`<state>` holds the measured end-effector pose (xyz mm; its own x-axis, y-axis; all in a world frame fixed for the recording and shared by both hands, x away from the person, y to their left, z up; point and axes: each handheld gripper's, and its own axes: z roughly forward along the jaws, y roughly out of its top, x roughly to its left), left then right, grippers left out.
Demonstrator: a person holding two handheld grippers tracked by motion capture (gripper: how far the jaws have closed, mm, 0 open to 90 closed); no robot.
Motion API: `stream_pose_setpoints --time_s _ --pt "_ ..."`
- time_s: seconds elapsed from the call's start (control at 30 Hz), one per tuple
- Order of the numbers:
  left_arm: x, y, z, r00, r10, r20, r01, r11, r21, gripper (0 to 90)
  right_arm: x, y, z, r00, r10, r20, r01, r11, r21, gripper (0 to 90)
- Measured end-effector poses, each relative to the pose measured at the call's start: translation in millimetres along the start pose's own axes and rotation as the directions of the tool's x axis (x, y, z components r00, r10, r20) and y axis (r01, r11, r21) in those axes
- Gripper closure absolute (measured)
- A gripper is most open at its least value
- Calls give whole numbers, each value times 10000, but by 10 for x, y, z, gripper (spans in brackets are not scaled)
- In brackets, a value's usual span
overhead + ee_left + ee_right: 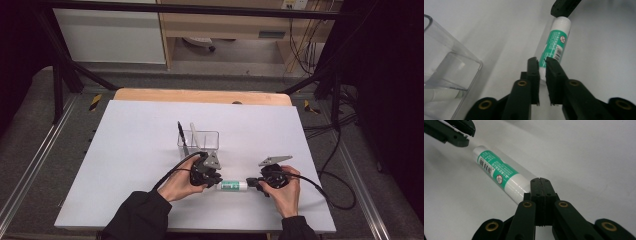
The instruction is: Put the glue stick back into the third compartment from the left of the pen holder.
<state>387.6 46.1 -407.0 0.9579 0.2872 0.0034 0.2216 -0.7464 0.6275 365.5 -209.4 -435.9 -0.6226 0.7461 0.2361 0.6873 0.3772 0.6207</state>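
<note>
Glue stick (234, 185) lies near front edge of bench (140, 130) | left tool (542, 65) is clamped on one end | right tool (540, 185) is closed beside other end | container (198, 140) behind | cap not yet pulled, judged.

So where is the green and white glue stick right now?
In the high view the glue stick lies on the white table near the front edge, between the left tool and right tool, in front of the clear box.
</note>
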Motion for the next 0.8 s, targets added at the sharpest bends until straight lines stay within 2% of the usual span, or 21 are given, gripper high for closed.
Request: stream_pose_setpoints --time_s 0.17,0.27,0.3,0.57,0.8 --pt "-6 10 41 9997 196 166 -201 9993 322 573 20 23 12 9999 72 78 -71 9999 -137 900" --pt "-33 47 94 9992 351 215 -361 9983 463 498 40 29 33 10000 46 67 -45 9999 -155 900" --pt "-42 63 116 9986 407 332 -425 9976 540 489 45 29 40 10000 -19 97 20 9998 -182 900" --pt "-84 162 235 9949 925 400 -961 9904 998 437 116 68 100 10000 -11 21 11 9997 -257 900" --pt "-117 208 317 9919 1162 506 -1224 9817 1460 470 185 105 163 9998 -151 -90 149 9997 -217 900"
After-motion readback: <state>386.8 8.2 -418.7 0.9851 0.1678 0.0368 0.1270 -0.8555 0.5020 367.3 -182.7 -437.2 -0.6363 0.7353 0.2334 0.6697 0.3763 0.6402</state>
